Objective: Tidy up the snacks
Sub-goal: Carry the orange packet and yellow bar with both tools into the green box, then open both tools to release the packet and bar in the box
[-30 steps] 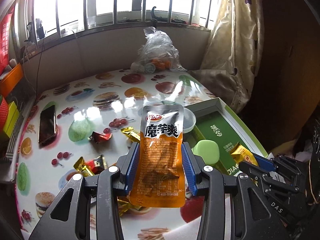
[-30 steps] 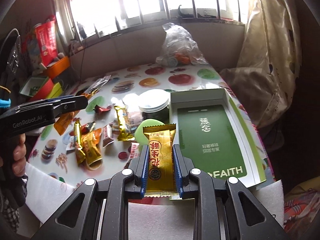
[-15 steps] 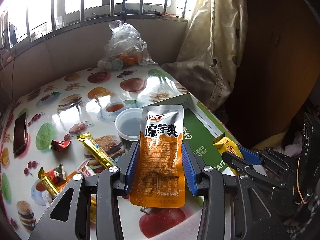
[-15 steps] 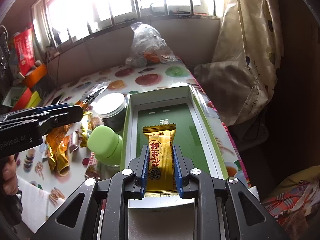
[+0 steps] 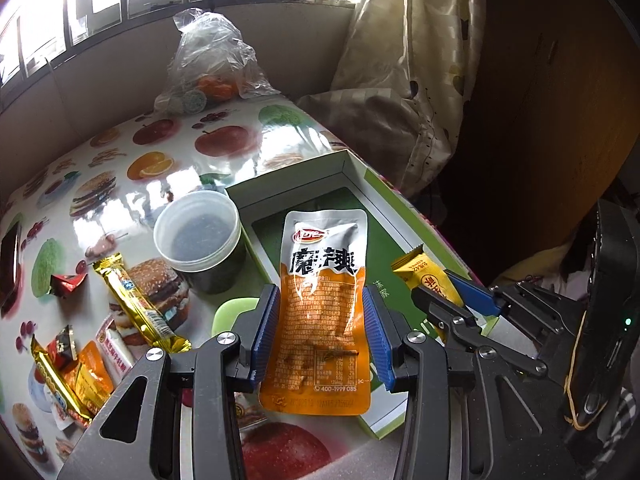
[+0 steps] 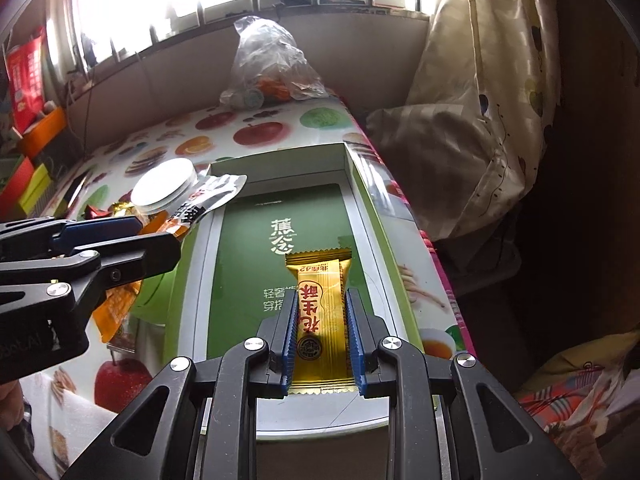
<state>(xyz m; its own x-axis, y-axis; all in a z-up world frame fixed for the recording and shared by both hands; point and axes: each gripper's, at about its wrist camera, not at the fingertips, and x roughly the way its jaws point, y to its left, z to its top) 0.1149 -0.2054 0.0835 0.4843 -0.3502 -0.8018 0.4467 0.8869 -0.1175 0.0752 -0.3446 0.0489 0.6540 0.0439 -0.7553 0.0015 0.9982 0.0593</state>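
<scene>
Lowering both snacks toward green box; keep descent slow, release only once each pack lies flat on box floor, tongs kept apart. Left gripper clamps orange pouch, pouch upright between pads, over box near-left edge. Right gripper clamps yellow bar, over box interior. More snacks loose on table, beside jar.

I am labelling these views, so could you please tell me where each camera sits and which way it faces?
Left wrist: on the left gripper, looking down over its orange pouch at the green box; the right gripper shows at right.
Right wrist: on the right gripper, looking down over its gold bar into the box; the left gripper shows at left.
Shared: box, jar, both snacks.
</scene>
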